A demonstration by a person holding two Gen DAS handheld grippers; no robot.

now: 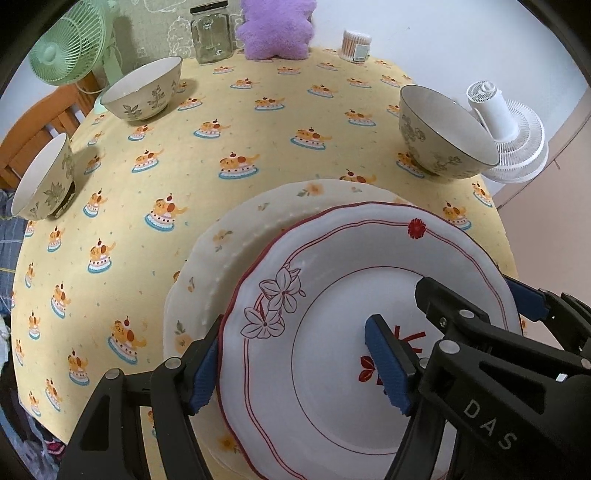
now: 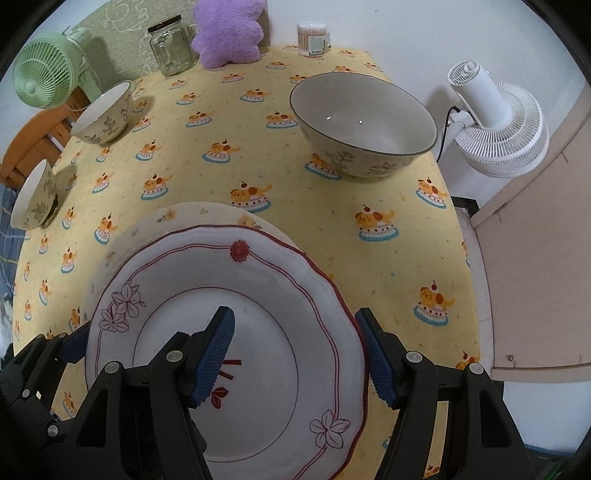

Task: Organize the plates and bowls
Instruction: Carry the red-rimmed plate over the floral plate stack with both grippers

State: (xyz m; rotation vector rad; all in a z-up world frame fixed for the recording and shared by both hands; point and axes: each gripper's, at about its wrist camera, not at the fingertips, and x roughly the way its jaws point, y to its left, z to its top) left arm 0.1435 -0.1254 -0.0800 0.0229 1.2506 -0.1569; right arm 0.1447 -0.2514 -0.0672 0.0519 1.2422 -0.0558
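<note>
A white plate with red lines and flowers [image 1: 332,302] [image 2: 221,295] lies on a cream plate with yellow flowers [image 1: 229,254] [image 2: 162,218] at the table's near edge. My left gripper [image 1: 295,373] is open, its fingers straddling the red plate's left rim. My right gripper [image 2: 299,358] is open, its fingers straddling the right rim; it also shows in the left wrist view [image 1: 480,325]. Three floral bowls stand on the table: one at the right [image 1: 439,133] [image 2: 362,125], two at the left [image 1: 144,90] [image 1: 44,181] [image 2: 103,112] [image 2: 33,195].
The table has a yellow cloth [image 1: 221,147] [image 2: 229,173]. At its back stand a glass jar [image 1: 211,33] [image 2: 171,46], a purple plush [image 1: 275,27] [image 2: 229,31] and a cotton swab box [image 1: 355,45] [image 2: 313,38]. A green fan [image 1: 66,48] [image 2: 48,74] stands left, a white fan [image 1: 509,136] [image 2: 498,122] right.
</note>
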